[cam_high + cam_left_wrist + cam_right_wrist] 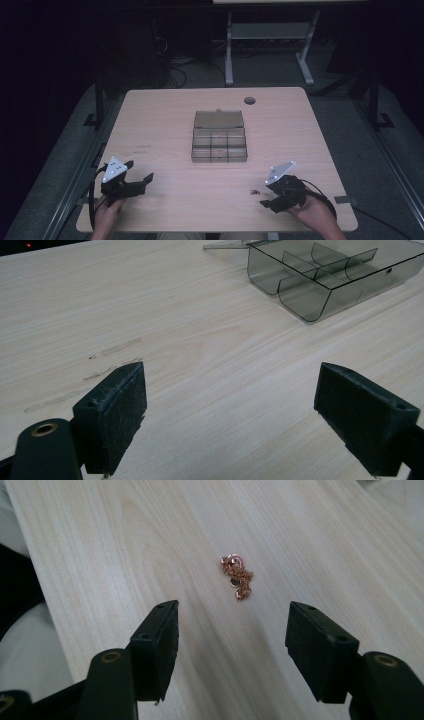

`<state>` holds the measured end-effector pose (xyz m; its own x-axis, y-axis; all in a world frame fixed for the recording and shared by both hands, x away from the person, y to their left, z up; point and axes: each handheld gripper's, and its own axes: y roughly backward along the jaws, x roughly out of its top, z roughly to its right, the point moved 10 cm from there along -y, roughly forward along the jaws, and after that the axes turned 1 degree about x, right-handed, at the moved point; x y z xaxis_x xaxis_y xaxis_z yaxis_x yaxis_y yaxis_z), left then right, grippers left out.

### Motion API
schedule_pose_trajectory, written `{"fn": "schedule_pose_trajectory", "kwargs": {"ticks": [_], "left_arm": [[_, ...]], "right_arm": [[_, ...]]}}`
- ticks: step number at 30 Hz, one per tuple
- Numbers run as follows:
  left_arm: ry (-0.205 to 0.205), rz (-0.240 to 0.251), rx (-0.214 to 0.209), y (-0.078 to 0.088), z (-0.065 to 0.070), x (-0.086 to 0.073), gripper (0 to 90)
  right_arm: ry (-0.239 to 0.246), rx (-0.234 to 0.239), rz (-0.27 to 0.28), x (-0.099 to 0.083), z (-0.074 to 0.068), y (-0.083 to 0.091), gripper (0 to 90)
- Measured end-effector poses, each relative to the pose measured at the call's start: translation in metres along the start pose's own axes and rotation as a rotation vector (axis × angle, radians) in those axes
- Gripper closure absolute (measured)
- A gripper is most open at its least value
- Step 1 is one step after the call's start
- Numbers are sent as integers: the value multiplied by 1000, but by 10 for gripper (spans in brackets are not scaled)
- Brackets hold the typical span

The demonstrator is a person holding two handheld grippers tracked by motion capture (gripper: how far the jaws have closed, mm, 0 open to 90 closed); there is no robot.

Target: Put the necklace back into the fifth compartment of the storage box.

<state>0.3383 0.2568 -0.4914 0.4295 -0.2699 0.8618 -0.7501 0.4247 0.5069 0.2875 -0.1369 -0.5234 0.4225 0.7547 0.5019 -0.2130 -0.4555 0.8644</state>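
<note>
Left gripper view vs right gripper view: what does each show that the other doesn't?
Left gripper view alone: the smoky clear plastic compartment box with its dividers, apart from the open left gripper. Right gripper view alone: a small tangled copper-coloured chain lying just ahead of the open right gripper, untouched. Both: the pale wood-grain table, with black jaws rising from the bottom.

from my seat the small copper-coloured tangle [237, 576] on the table [165, 115] is too fine to sort out; in the right gripper view i can't tell chain from clasp, and in the high view it's a speck [255, 191]. the smoky compartment box [325, 277] is cut off by the top and right edges of the left gripper view, so its lid and far cells escape me. the hands run off the bottom edge of the high view. beyond the table it's too dark to read.
</note>
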Motion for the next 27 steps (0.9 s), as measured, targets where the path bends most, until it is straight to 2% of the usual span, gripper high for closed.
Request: {"fn": "schedule_pose_trajectory", "kwargs": {"ticks": [13, 27], "left_arm": [[0, -2, -1, 0, 0, 0, 131], [-1, -3, -3, -1, 1, 0, 132]], "right_arm": [[27, 28, -45, 14, 5, -7, 491], [47, 35, -107, 23, 9, -18, 587]]}}
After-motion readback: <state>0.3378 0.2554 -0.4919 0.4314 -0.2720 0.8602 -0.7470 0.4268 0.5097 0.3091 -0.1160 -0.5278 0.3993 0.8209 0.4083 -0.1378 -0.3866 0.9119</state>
